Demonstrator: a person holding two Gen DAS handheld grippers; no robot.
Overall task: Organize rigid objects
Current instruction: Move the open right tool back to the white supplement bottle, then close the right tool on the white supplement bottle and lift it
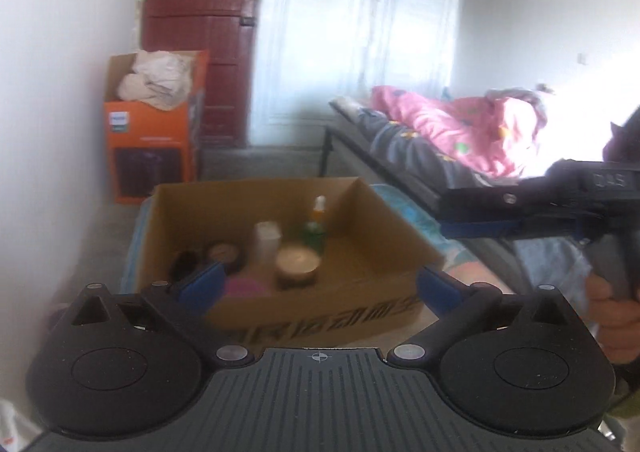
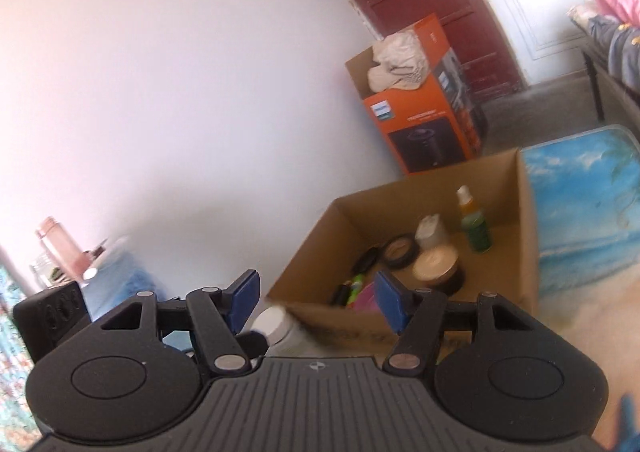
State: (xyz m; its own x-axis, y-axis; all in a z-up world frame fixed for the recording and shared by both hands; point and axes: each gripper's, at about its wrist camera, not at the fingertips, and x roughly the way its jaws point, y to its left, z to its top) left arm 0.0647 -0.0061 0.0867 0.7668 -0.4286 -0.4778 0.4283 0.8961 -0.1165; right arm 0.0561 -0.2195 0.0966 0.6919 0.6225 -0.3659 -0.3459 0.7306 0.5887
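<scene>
The open brown cardboard box (image 1: 276,252) sits on the beach-print surface (image 2: 580,211), already holding a tan-lidded round jar (image 1: 298,266) and green bottle (image 2: 475,230). Your left gripper (image 1: 318,284) gapes wide and empty, your right gripper (image 2: 316,302) half-open and empty; approach the next item squarely.

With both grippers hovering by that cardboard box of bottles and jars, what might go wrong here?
1. The green bottle stands tall and narrow in the cardboard box; a bump might tip it onto the round tins.
2. The white jar sits just outside the box, under the open right gripper, and might get knocked.
3. The left gripper and the right work close together and might collide.
</scene>
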